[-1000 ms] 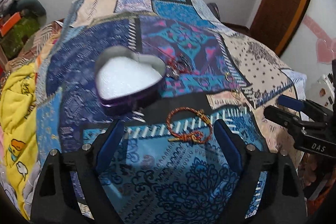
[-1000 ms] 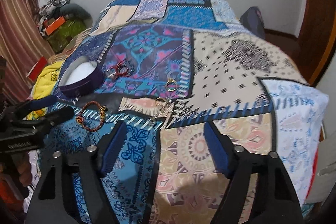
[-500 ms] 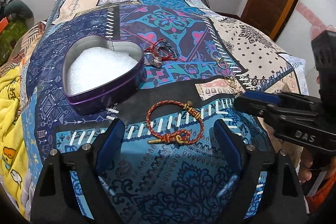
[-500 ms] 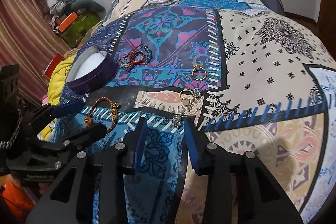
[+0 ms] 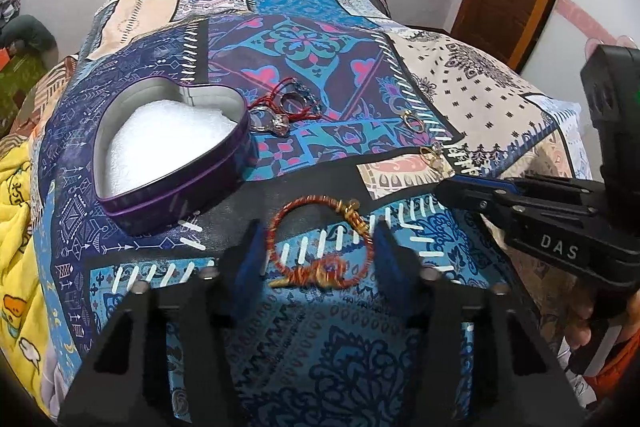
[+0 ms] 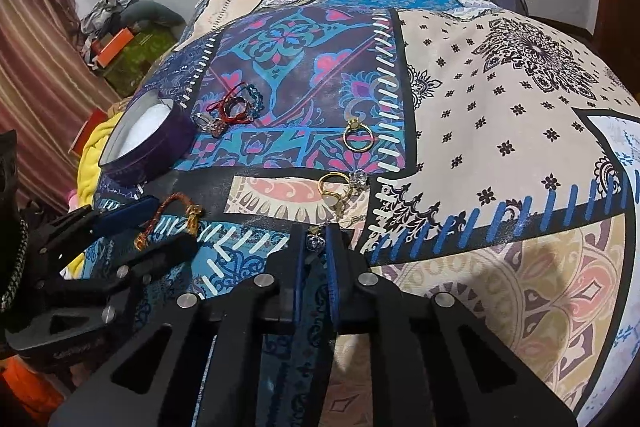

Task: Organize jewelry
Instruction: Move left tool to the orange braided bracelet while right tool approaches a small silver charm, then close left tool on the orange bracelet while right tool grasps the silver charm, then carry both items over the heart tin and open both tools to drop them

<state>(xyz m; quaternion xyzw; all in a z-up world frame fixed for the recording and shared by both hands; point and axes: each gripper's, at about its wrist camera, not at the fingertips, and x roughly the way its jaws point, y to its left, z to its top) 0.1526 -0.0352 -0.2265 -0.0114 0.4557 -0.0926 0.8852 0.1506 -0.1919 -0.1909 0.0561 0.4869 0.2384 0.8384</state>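
Pick-up step: left hand-held gripper closing around woven bracelet beside heart tin; right hand-held gripper pinches small pendant; next, lift into tin

Patchwork bedspread — heart tin, bracelet, rings.

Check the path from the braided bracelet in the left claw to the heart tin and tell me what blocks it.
Nothing visible does. The braided bracelet lies between the closing left claw fingers; only bare bedspread separates it from the open heart tin.
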